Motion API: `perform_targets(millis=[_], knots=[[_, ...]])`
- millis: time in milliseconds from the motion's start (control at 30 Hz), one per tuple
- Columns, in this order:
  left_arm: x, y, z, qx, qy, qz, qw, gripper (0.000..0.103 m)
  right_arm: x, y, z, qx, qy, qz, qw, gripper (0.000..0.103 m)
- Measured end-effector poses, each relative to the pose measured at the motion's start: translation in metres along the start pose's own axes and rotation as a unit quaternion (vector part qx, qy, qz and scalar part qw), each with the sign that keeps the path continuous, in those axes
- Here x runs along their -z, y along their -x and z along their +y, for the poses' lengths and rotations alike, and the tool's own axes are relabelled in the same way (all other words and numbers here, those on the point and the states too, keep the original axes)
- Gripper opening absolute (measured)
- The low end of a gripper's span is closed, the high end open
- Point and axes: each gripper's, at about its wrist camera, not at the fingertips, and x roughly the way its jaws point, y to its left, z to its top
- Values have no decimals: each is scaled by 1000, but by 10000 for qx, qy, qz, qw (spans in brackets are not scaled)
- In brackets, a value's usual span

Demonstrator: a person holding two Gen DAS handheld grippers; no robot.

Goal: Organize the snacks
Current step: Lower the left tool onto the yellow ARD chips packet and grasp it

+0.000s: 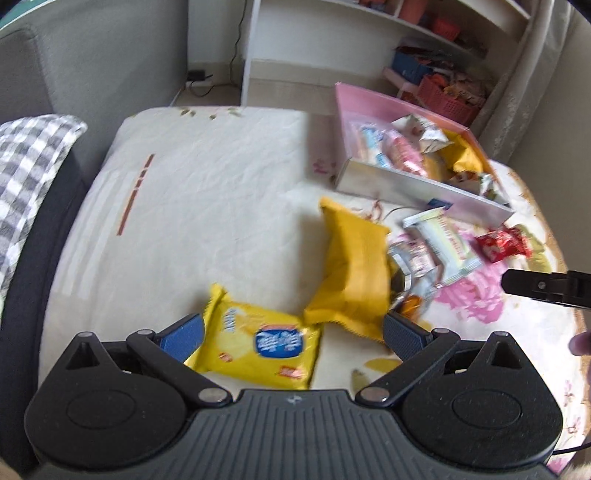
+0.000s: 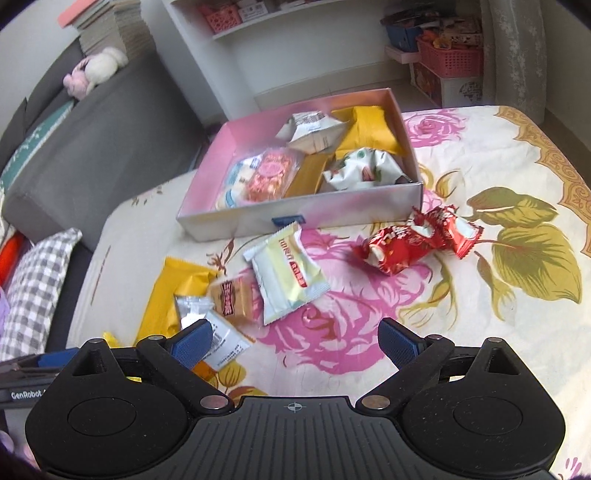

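My left gripper (image 1: 293, 326) stands open low over the bed. A yellow snack packet with a blue logo (image 1: 258, 347) lies between its blue pads, which do not press on it. A plain orange packet (image 1: 352, 273) lies just beyond. My right gripper (image 2: 295, 328) is open over the pink flower print with nothing between its fingers. Ahead of it lie a pale green-white packet (image 2: 288, 275), a small brown packet (image 2: 231, 299), a silver-white packet (image 2: 210, 326) and red packets (image 2: 406, 247). The pink-lined box (image 2: 351, 206) behind them holds several snacks.
A floral bedsheet (image 2: 498, 177) covers the surface. A checked pillow (image 1: 29, 162) and a grey sofa (image 2: 92, 147) lie to the left. White shelves (image 1: 424, 29) with baskets stand behind. One of the right gripper's fingers (image 1: 543, 286) shows at the right edge of the left wrist view.
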Motion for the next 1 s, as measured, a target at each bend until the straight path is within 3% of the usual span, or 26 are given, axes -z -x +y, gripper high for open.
perform_targets(millis=[100,233,400,533,700,800,1000], knots=[[3,-10,10,-178,191,175,9995,102,4,-9,10,-13,114,103,9999,98],[4,-19,24,-215,840,343,9956,100,8,-22,22,-124,98,266,9995,98],[5,-24,37,-171,1756,350,9837,97,10,-35,40,-163,174,360,9991,98],[5,-26,37,-403,2087,256,9768,95,10,-45,50,-136,217,391,9989,98],[6,-26,29,-760,2098,67,9748,85,9,-56,52,-94,149,392,9991,98],[6,-27,21,-910,1746,37,9804,75,10,-62,48,4,181,433,9989,98],[9,-30,9,-790,882,-13,9930,59,9,-56,35,154,321,511,9981,98]])
